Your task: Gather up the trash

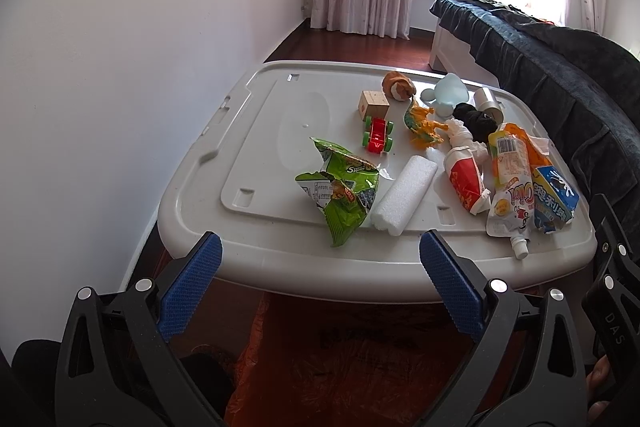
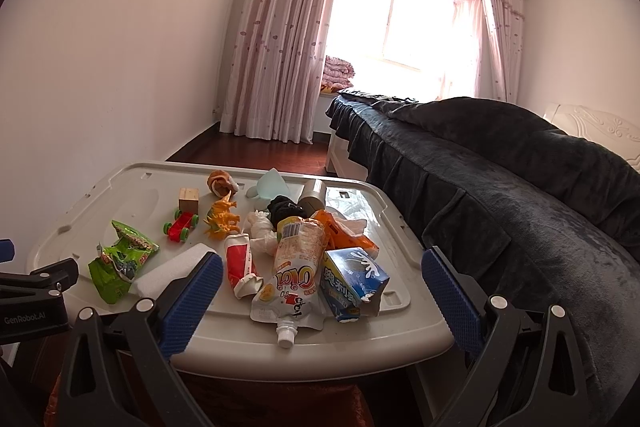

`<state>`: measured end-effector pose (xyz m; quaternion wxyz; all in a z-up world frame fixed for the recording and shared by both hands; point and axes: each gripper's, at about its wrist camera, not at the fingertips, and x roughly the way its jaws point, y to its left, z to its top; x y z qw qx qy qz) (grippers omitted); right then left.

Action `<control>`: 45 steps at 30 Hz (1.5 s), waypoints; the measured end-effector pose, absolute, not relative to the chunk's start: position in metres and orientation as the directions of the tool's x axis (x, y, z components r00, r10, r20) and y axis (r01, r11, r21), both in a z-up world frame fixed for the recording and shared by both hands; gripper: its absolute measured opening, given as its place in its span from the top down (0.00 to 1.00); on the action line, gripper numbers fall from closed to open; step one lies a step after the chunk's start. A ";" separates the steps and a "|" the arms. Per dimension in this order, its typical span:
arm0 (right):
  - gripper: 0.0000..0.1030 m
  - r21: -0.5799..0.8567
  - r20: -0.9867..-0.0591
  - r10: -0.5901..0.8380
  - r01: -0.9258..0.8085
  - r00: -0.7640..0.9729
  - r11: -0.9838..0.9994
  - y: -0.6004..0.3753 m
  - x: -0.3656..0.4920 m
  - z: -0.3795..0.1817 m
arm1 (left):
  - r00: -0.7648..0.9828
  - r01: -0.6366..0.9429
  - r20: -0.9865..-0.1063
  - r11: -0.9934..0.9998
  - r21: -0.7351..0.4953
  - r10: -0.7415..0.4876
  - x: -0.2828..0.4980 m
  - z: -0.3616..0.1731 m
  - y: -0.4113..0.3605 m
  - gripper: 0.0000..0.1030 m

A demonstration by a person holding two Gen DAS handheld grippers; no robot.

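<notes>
Trash lies on a grey plastic lid [image 1: 276,255] [image 2: 384,339]: a green snack bag [image 1: 340,187] [image 2: 120,259], a white foam block [image 1: 404,195] [image 2: 168,273], a red-and-white tube [image 1: 466,183] [image 2: 240,267], a spouted drink pouch [image 1: 510,195] [image 2: 294,275], a blue carton [image 1: 556,203] [image 2: 354,283] and an orange wrapper [image 2: 348,231]. My left gripper [image 1: 320,255] is open and empty, at the lid's near edge before the snack bag. My right gripper [image 2: 322,277] is open and empty, its fingers either side of the pouch and carton.
Toys stand further back: a red car [image 1: 378,135] [image 2: 182,225], a wooden block [image 1: 374,103], an orange dinosaur [image 1: 424,125], a plush [image 1: 398,85], a metal cylinder [image 1: 490,101]. A dark-covered bed [image 2: 500,179] runs along the right. An orange bag [image 1: 340,367] lies below the lid.
</notes>
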<state>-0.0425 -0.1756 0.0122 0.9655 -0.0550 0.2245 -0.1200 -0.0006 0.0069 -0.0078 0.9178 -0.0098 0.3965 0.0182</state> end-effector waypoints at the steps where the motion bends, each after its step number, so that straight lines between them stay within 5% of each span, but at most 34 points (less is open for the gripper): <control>1: 0.05 -0.160 -0.420 -0.257 0.207 0.871 0.965 -0.176 -0.043 0.012 | 0.684 -0.040 -0.729 0.999 -0.005 0.023 0.000 -0.008 0.007 0.06; 22: 0.05 -0.164 -0.402 -0.266 0.217 0.876 0.962 -0.176 -0.043 0.017 | 0.686 -0.033 -0.727 0.999 -0.010 0.015 0.000 -0.008 0.007 0.06; 27: 0.05 -0.169 -0.372 -0.291 0.244 0.881 0.955 -0.184 -0.048 0.023 | 0.690 0.119 -0.706 0.987 -0.106 -0.159 0.005 -0.013 -0.004 0.06; 36: 0.05 -0.098 -0.367 -0.315 0.301 0.875 0.949 -0.217 -0.053 0.036 | 0.669 0.339 -0.689 0.939 -0.052 -0.279 0.035 -0.030 -0.056 0.08; 45: 0.05 -0.029 -0.421 -0.289 0.306 0.859 0.952 -0.232 -0.046 0.033 | 0.680 0.043 -0.729 0.997 -0.064 -0.076 0.095 -0.046 0.008 0.08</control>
